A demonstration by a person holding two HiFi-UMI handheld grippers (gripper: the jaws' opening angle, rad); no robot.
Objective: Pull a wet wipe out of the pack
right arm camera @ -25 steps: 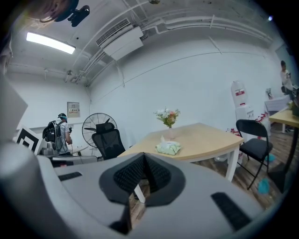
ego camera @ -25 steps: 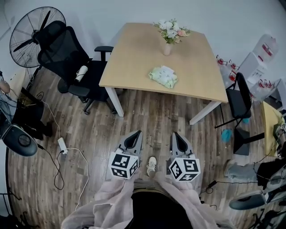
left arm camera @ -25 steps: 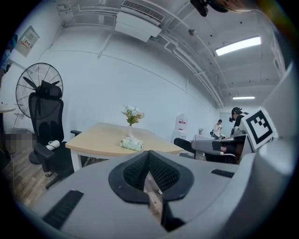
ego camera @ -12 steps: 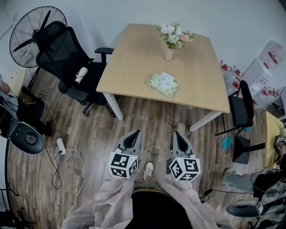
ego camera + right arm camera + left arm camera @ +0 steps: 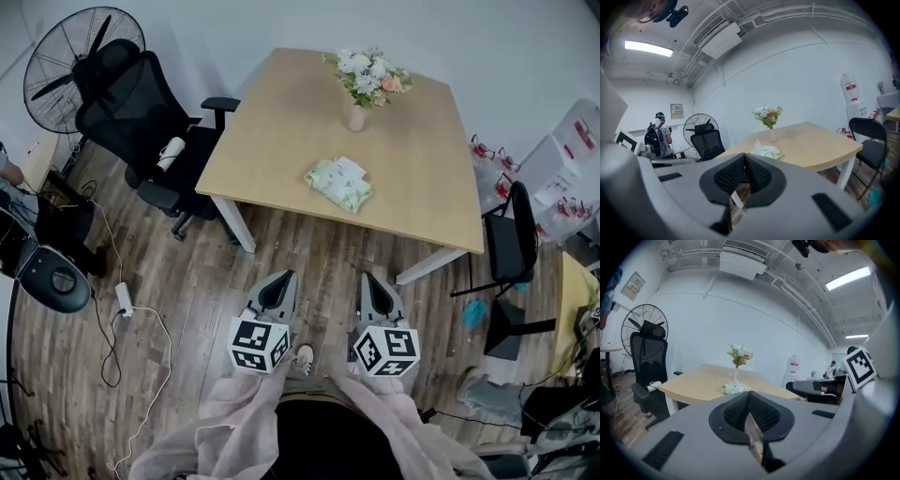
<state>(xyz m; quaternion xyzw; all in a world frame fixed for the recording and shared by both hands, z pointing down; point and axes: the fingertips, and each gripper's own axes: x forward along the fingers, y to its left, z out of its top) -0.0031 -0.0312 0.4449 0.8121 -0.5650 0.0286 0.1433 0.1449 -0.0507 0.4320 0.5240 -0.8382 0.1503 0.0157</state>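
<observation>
— What's there?
— A wooden table [image 5: 281, 122], flowers [image 5: 370, 73] in a vase [image 5: 355, 117] near its far edge. Left, a black office chair [image 5: 141, 112] and a fan [image 5: 70, 56]. Right, a small chair [image 5: 514, 244].

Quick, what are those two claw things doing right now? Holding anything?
Left gripper: closed, holding nothing.
Right gripper: closed, holding nothing.

bright ceiling strip lighting, sharp frames, fisheye-warped edges.
</observation>
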